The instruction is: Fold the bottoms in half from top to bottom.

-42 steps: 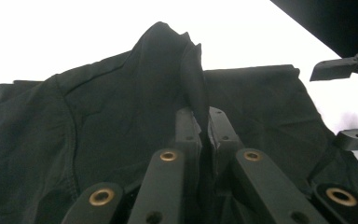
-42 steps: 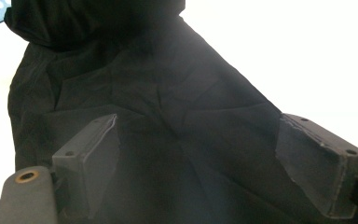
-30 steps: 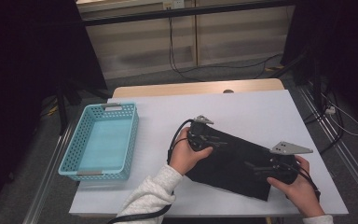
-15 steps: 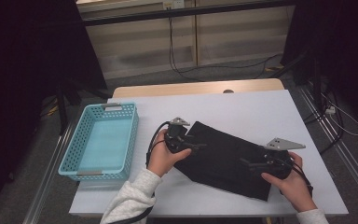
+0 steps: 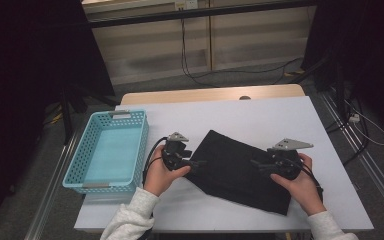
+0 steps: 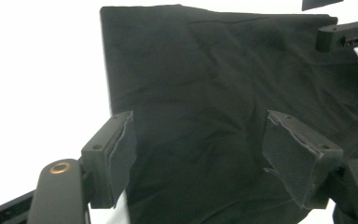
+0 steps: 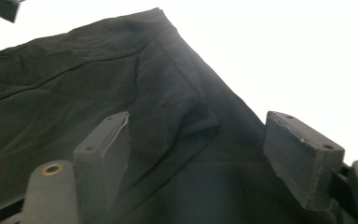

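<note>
Both grippers stood released over a black cloth (image 5: 240,172) lying flat on the table (image 5: 260,117), toward its near edge.

High view: the left gripper (image 5: 196,163) pointed level across the cloth's left end, the right gripper (image 5: 256,163) across its right end, each held in a hand entering from the near edge; a basket (image 5: 87,155) sat at the left edge. Left gripper view: jaws had just been opening, spread above the cloth (image 6: 205,93), nothing pinched. Right gripper view: jaws had just been closing yet stood apart above the cloth (image 7: 121,93).
</note>
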Available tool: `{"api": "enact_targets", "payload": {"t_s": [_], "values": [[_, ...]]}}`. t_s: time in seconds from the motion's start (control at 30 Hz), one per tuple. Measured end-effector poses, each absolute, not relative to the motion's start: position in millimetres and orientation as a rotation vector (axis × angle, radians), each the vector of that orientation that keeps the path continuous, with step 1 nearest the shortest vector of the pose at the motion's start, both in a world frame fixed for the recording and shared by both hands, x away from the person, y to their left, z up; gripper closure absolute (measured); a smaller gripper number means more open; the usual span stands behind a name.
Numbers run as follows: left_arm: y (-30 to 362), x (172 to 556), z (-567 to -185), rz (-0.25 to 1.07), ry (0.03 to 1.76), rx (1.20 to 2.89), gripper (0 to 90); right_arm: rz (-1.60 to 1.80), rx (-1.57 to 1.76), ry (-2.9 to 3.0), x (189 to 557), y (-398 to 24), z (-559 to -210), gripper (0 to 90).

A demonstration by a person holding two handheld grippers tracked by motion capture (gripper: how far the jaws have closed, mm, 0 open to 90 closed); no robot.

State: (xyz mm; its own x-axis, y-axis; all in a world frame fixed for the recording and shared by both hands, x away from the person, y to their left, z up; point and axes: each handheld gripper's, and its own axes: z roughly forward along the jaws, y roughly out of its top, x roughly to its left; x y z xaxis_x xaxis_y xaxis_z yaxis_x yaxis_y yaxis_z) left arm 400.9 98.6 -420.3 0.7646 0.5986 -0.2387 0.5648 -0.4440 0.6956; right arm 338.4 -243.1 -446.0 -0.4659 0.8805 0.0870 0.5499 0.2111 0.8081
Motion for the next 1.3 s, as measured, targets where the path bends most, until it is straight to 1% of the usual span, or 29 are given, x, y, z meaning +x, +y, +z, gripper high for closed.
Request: {"api": "enact_targets", "payload": {"t_s": [0.07, 0.1, 0.17, 0.2, 0.27, 0.3, 0.33, 0.4, 0.5, 0.63, 0.77, 0.9, 0.93, 0.97, 1.3], "values": [[103.2, 400.1, -422.6, 0.053, 0.876, 2.141, 24.7, 1.125, 1.328, 2.111, 344.5, -239.2, -446.7, 32.2], [105.6, 399.4, -423.6, 0.058, 0.880, 2.141, 24.7, 1.125, 1.328, 2.111, 344.5, -239.2, -446.7, 32.2], [110.1, 398.4, -425.8, 0.068, 0.885, 2.138, 23.9, 1.107, 1.339, 2.115, 349.0, -237.4, -448.3, 36.3], [112.2, 398.1, -426.7, 0.068, 0.887, 2.137, 23.3, 1.102, 1.343, 2.121, 352.5, -237.1, -450.0, 41.8], [115.0, 397.4, -428.6, 0.066, 0.890, 2.136, 23.2, 1.087, 1.346, 2.120, 354.5, -237.7, -450.8, 43.0], [115.9, 397.0, -429.5, 0.072, 0.882, 2.140, 23.1, 1.088, 1.357, 2.114, 356.3, -238.3, -451.6, 45.5], [116.6, 396.2, -430.0, 0.076, 0.882, 2.143, 22.9, 1.098, 1.366, 2.110, 357.7, -238.9, -452.1, 50.0], [117.8, 395.4, -431.2, 0.080, 0.876, 2.141, 22.6, 1.120, 1.366, 2.111, 360.9, -238.6, -453.9, 53.6], [118.9, 397.1, -433.5, 0.089, 0.892, 2.158, 21.2, 1.115, 1.361, 2.130, 362.3, -236.9, -455.4, 55.8], [118.6, 397.2, -435.8, 0.093, 0.885, 2.166, 19.9, 1.082, 1.366, 2.160, 365.1, -234.7, -461.2, 56.0], [118.4, 397.0, -435.1, 0.094, 0.882, 2.148, 20.3, 1.078, 1.360, 2.188, 365.4, -231.2, -465.7, 61.3], [120.3, 396.2, -433.4, 0.100, 0.884, 2.142, 19.8, 1.109, 1.346, 2.200, 363.6, -231.2, -467.0, 75.0], [121.2, 396.3, -432.7, 0.104, 0.882, 2.145, 19.8, 1.124, 1.353, 2.202, 363.3, -231.7, -467.4, 80.0], [121.6, 396.3, -432.5, 0.105, 0.885, 2.141, 19.8, 1.138, 1.359, 2.203, 363.2, -232.2, -467.2, 82.5], [120.5, 394.7, -431.9, 0.112, 0.888, 2.144, 19.4, 1.242, 1.359, 2.174, 359.0, -241.3, -451.6, 85.0]]}}
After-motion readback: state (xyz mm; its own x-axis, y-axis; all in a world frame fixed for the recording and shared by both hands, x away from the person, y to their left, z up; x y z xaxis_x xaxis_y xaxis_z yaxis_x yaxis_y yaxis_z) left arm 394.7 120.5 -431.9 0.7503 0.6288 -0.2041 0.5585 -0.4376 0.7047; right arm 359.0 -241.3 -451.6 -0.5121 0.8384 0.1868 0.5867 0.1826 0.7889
